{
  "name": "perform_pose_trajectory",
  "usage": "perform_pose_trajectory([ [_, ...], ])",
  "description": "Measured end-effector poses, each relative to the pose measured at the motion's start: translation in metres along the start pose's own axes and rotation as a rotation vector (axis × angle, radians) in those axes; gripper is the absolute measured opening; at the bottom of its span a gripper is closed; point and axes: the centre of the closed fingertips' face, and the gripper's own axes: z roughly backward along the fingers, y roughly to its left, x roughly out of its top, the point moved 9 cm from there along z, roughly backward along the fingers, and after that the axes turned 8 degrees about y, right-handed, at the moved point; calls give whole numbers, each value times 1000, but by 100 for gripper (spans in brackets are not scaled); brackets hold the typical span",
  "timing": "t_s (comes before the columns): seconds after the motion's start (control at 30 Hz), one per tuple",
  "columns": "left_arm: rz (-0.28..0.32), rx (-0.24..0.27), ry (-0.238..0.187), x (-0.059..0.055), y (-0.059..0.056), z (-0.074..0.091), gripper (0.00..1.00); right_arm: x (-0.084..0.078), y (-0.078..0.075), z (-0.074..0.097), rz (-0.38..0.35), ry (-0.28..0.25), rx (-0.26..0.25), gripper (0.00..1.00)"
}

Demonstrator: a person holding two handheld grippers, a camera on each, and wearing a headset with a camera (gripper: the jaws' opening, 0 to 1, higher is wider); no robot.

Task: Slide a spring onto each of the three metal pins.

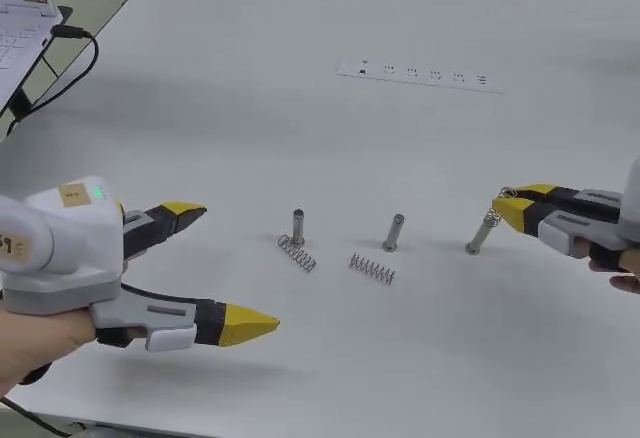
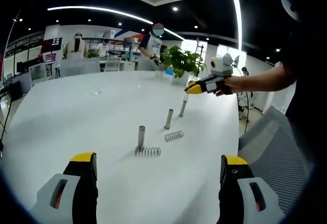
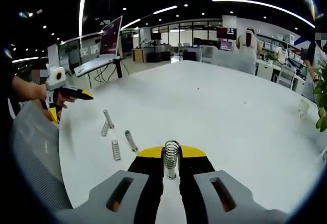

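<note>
White workbench [image 1: 330, 148] spreads wide beneath an open-plan office with ceiling lights, and the three metal pins stand in a row on it. The middle pin [image 1: 394, 232] stands on its base, apart from the others. To its left in the head view stands the first pin [image 1: 298, 226], with the first loose spring [image 1: 297, 253] lying flat at its foot, touching or very nearly so. The second loose spring [image 1: 372, 269] lies flat just in front of the middle pin, slightly to its left.

To the right of the middle pin, the third pin [image 1: 480, 236] leans over, its top up at the right gripper [image 1: 512, 203]. That gripper's jaws are pinched together on the held spring [image 3: 171, 158], whose coils wrap the upper part of the third pin.

Well to the left of the middle pin and nearer the person, the left gripper [image 1: 218, 268] hovers over bare tabletop with its yellow-tipped jaws spread wide and nothing between them.

Far behind the middle pin a white power strip [image 1: 415, 74] lies flat, and off to the far left a laptop [image 1: 20, 8] sits at the bench edge with a black cable [image 1: 85, 53] looping from it.
</note>
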Motion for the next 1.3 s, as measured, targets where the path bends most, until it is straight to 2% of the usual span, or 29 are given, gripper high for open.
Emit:
perform_pose_trajectory([
  [0.4,3,1,5,-2,-2,1,98,-8,-1,-7,4,22,3,8],
  [0.63,3,5,18,-4,-2,1,97,-19,0,-13,3,48,5,8],
  [1.07,6,8,17,-4,-1,2,97,-39,-1,-26,-25,110,20,8],
  [1.1,6,8,17,-4,-1,2,97,-40,-1,-26,-28,108,23,8],
  [1.13,7,7,15,-4,-1,3,97,-39,-1,-26,-34,79,23,8],
  [1.3,3,8,17,-2,-1,3,97,-40,1,-26,-38,87,24,8],
])
